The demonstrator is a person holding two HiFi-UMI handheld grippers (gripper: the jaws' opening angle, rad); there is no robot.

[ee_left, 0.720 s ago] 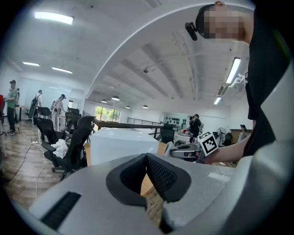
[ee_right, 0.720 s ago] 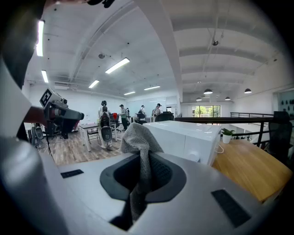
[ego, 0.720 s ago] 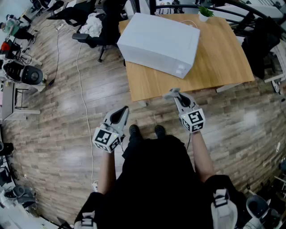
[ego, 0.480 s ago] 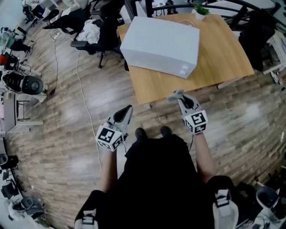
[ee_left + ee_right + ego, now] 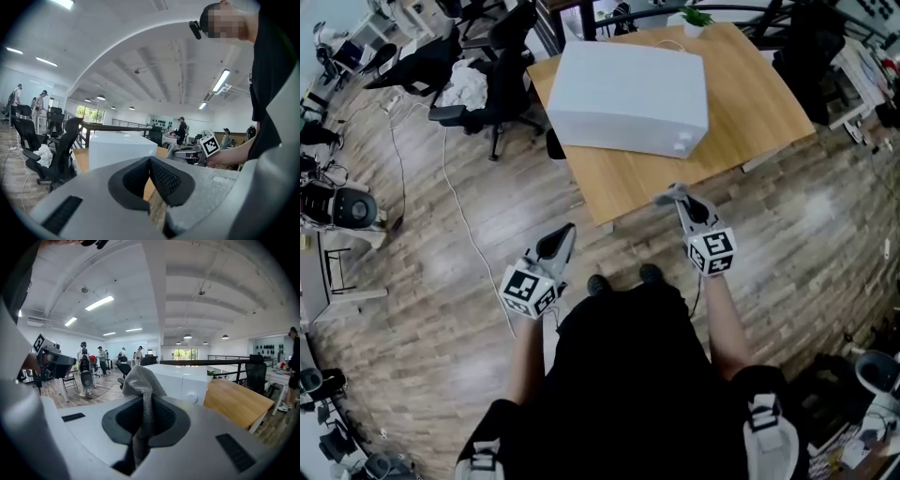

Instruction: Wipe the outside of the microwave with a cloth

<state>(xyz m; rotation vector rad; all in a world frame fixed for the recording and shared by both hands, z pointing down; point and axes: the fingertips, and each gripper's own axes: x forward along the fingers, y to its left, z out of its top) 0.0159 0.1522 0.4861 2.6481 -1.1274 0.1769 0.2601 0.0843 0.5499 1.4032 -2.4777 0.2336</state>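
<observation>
One cloth (image 5: 139, 377) between right claw (image 5: 145, 409) jaws

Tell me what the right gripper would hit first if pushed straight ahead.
Probably the microwave, on its front face, with the cloth clamped in the right gripper jaws touching first; depth is unclear.

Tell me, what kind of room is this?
Probably a big open office or workshop. It has swivel chairs, a wooden desk with a microwave on it, and long ceiling lights.
</observation>
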